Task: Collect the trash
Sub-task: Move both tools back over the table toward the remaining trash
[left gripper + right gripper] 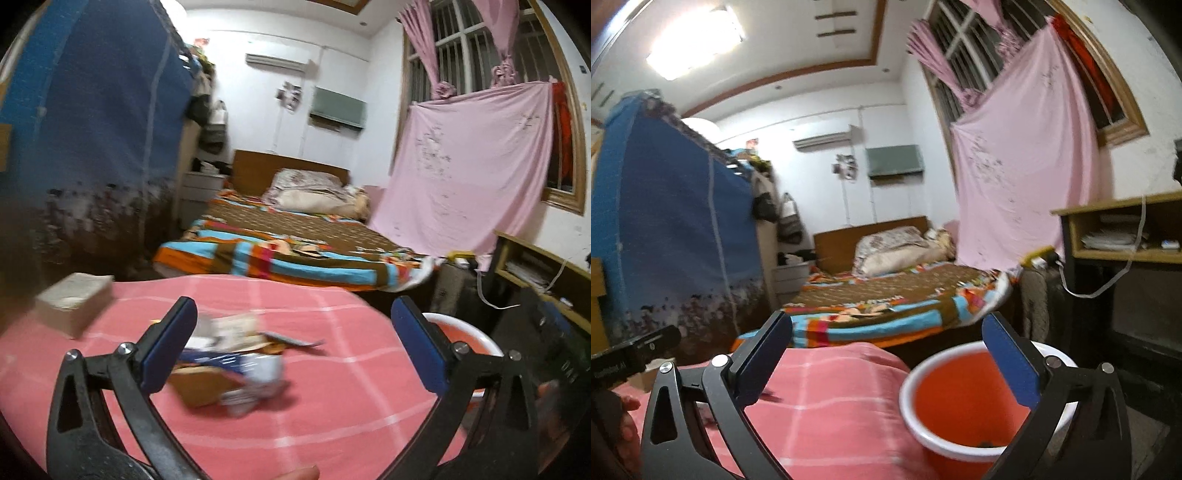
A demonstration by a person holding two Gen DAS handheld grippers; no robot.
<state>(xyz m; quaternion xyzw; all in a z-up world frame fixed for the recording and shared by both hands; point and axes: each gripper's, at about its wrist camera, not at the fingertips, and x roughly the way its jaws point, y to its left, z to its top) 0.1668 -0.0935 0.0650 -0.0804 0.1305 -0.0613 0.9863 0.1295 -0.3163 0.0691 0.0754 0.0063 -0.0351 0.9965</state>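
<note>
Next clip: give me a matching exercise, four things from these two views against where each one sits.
Things:
1. pile of crumpled wrappers and paper
2. red plastic basin with white rim
3. small beige cardboard box
4. floral pillow

Places:
A. far-left corner of the pink checked tablecloth
B. head of the bed
C. beside the table's right edge
D. middle of the cloth, before the open left hand-held gripper

Pairs: 1-D, 2-C, 3-A, 4-B

2 low wrist views toward the bed [295, 236], left over pink cloth [332, 406], right over red basin [960, 398]
</note>
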